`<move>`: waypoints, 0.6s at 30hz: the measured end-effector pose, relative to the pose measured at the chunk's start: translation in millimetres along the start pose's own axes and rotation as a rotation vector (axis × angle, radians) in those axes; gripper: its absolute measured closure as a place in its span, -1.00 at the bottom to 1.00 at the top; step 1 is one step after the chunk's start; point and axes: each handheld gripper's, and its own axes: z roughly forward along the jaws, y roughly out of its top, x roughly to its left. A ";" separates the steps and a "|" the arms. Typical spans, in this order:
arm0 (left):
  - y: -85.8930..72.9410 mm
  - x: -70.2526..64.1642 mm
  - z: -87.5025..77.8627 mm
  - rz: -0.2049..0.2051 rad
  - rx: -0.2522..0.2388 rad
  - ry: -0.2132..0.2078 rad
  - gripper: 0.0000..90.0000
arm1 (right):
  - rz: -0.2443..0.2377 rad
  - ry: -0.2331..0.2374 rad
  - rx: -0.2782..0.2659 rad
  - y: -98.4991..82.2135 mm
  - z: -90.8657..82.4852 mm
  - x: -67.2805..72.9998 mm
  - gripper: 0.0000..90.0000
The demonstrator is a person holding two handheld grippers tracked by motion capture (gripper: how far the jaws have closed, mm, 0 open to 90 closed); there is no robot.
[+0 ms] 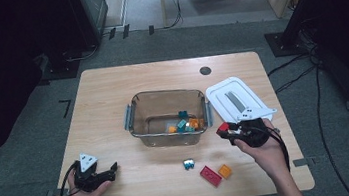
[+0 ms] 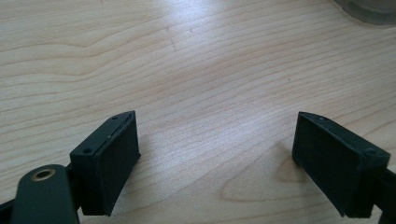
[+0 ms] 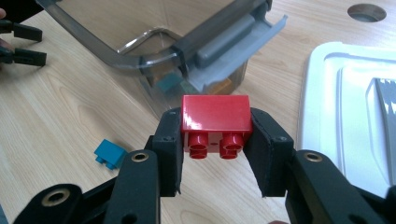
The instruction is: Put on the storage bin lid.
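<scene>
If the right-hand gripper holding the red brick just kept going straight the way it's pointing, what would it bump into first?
Probably the clear bin: in the right gripper view its near corner and grey latch sit straight ahead of the red brick held in the right gripper. Depth is unclear, so it might pass over the rim.

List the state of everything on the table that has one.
Clear bin: open, lid off, several blocks inside.
White lid: lying flat beside the bin.
Red block: clamped in the right tongs, lifted off the table.
Left tongs: open, empty.
Flat red brick: loose on the table.
</scene>
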 end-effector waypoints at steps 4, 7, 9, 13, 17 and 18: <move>0.0 -0.1 0.0 -0.001 -0.001 0.000 -0.68 | -0.016 -0.003 -0.001 8.1 -2.7 1.3 0.34; -0.1 -0.1 0.0 -0.001 -0.001 0.000 -0.68 | -0.026 -0.005 -0.005 15.0 -6.0 2.3 0.33; -0.1 -0.2 0.0 -0.001 -0.001 0.001 -0.67 | -0.034 0.000 -0.005 19.6 -7.4 2.7 0.34; -0.3 -0.2 -0.2 0.000 0.000 0.001 -0.67 | -0.047 0.000 -0.002 29.4 -8.7 4.5 0.34; -0.2 -0.1 -0.4 0.001 0.001 0.001 -0.67 | -0.065 0.002 -0.013 41.4 -9.6 9.0 0.34; -0.3 -0.1 -0.3 0.003 0.001 0.002 -0.67 | -0.074 0.004 -0.020 44.7 -9.5 9.9 0.34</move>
